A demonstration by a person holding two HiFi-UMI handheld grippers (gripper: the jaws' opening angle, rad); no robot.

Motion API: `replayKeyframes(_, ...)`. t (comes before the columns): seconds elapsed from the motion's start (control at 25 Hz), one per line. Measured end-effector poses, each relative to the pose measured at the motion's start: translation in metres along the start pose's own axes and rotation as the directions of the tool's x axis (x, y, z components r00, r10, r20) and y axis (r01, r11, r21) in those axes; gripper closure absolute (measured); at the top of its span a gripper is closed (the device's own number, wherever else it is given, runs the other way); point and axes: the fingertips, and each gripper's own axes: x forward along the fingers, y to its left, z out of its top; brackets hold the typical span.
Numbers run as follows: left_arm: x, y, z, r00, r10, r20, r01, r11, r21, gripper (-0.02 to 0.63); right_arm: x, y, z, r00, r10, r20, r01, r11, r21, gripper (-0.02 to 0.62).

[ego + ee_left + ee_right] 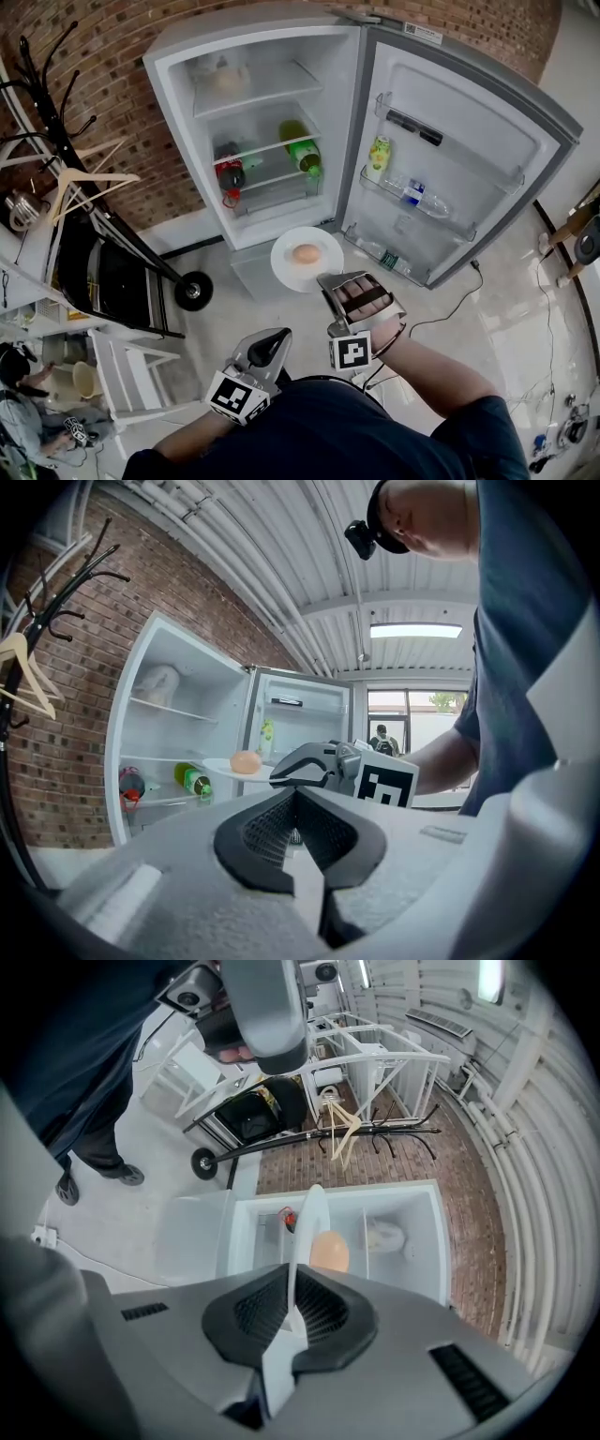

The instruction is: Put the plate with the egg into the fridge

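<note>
Close against the person's dark shirt, left tongs (270, 343): jaws closed together with nothing between them, tips aimed toward the fridge.
Right tongs (330, 279): ahead of the left ones on an outstretched arm, pinched tight on the near rim of the plate.
Plate (284, 265): white and round, held roughly level in the air by the right tongs alone. It is just outside the fridge opening, toward the door side, and rests on no shelf.
Egg (306, 253): brown, lying at about the middle of the plate.
Floor (234, 309): pale and glossy, below the plate.
Fridge (183, 66): white, standing open against the brick wall.
Fridge door (487, 127): swung wide to the right.
Top shelf: a pale bag (228, 77) lies on it.
Lower shelves: a green bottle (302, 150) lies on its side toward the right edge, and a red-capped bottle (230, 176) sits lower at the left edge.
Door racks: a small yellow-green bottle (379, 155) stands upright, with a clear water bottle (412, 192) lying beside it.
Left of the fridge: a black wheeled cart (122, 272), and a wooden hanger (84, 178) by the brick wall.
</note>
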Motion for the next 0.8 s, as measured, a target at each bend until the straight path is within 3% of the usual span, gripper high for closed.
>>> replayKeyframes(0.32, 0.021, 0.06, 0.009, 1.0, -0.019, 0.021, 0.02, 0.999, -0.037, 0.601, 0.056, -0.02, 0.009, 1.0, 0.012, -0.015, -0.012, 1.0, -0.012, 0.575)
replayKeyframes(0.8, 0.056, 0.189, 0.028, 0.998, -0.056, 0.034, 0.058, 0.997, -0.052, 0.601, 0.176, -0.062, 0.015, 0.996, 0.034, -0.081, -0.034, 0.999, 0.01, 0.575)
